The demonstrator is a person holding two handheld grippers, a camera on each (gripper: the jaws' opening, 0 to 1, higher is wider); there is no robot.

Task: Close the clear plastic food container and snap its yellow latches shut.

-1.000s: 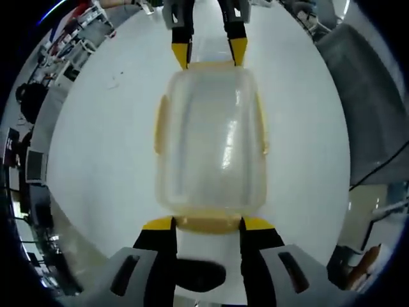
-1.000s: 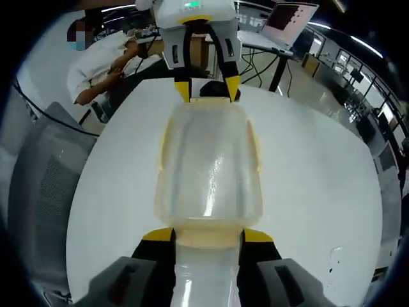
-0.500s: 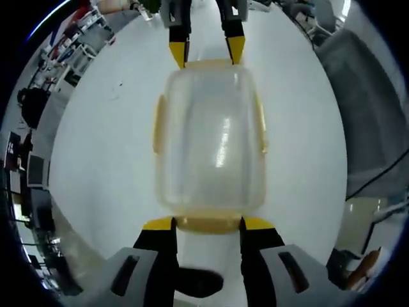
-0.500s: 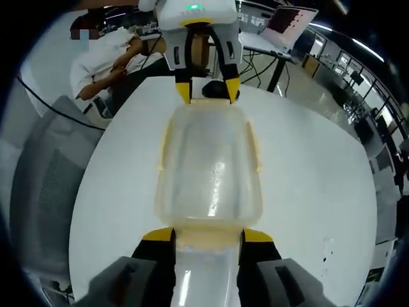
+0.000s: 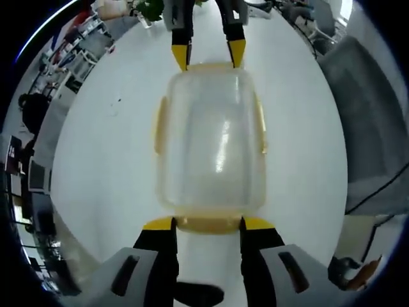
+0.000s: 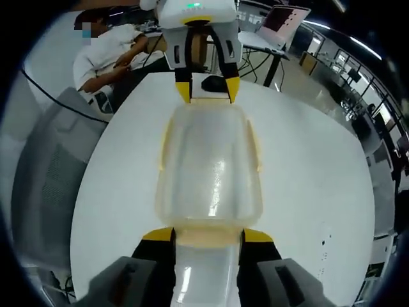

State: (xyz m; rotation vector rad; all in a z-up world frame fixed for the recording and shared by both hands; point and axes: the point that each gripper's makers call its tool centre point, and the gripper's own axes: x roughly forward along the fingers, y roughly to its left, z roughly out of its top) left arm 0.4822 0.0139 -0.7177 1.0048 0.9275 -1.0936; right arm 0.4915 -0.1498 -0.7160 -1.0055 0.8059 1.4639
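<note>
The clear plastic container (image 5: 209,141) with its lid on hangs lengthwise between my two grippers, over a round white table (image 5: 96,160). My left gripper (image 5: 208,224) holds its near short end, the jaws flanking the yellow end latch. My right gripper (image 5: 209,54) holds the far end. In the right gripper view the container (image 6: 209,166) runs from my right gripper (image 6: 208,235) up to the left gripper (image 6: 203,89). Yellow side latches (image 5: 158,125) lie flat along both long sides.
A grey mesh chair (image 6: 45,173) stands beside the table (image 6: 307,179). A person (image 6: 108,54) sits beyond the far edge, near a desk with an open laptop (image 6: 281,22). A small dark object (image 6: 214,82) lies on the table behind the left gripper.
The table and room have shifted slightly in both views, while the container keeps its place between the two grippers. Both grips are unchanged.
</note>
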